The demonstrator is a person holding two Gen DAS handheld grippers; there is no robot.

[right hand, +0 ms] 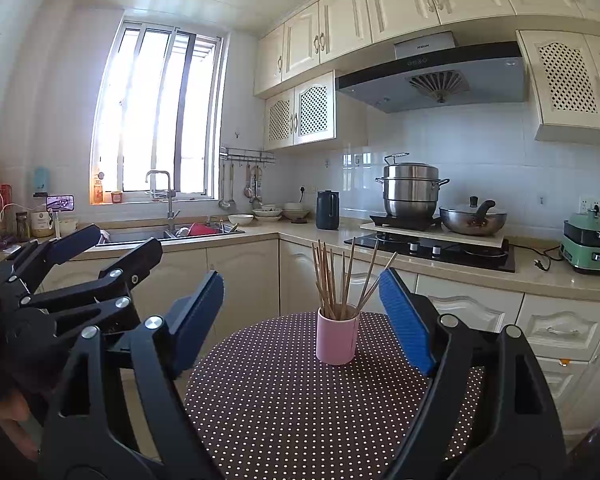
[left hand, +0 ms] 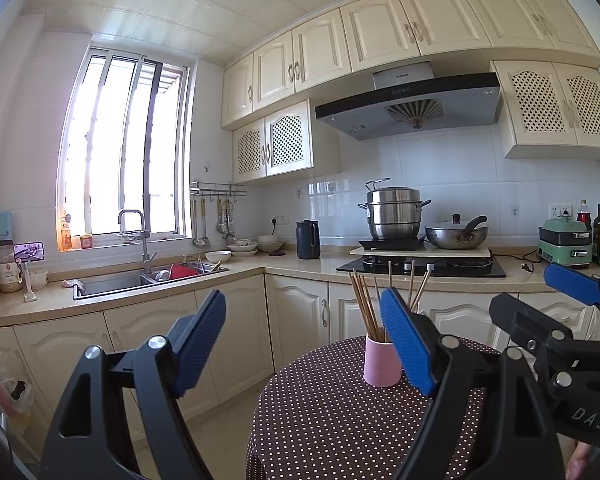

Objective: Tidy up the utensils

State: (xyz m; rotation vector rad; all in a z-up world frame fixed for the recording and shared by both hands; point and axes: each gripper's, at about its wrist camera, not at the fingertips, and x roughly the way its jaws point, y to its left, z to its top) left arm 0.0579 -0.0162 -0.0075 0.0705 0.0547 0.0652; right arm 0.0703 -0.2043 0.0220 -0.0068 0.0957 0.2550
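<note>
A pink cup [left hand: 382, 364] [right hand: 337, 336] stands upright on a round table with a brown polka-dot cloth [left hand: 332, 420] [right hand: 300, 400]. Several wooden chopsticks [left hand: 366, 300] [right hand: 334, 276] stand in it, fanned out. My left gripper [left hand: 304, 340] is open and empty, held above the table's near left side, with the cup just behind its right finger. My right gripper [right hand: 302, 320] is open and empty, facing the cup from the near side. The right gripper also shows at the right edge of the left wrist view [left hand: 540, 300]; the left gripper shows at the left of the right wrist view [right hand: 100, 248].
An L-shaped kitchen counter [right hand: 380, 236] runs behind the table, with a sink [right hand: 172, 234], bowls [right hand: 266, 214], a dark kettle [right hand: 327, 210], a steamer pot [right hand: 412, 190] and wok [right hand: 472, 220] on the hob, and a green appliance [right hand: 590, 246]. Cabinets stand below and above.
</note>
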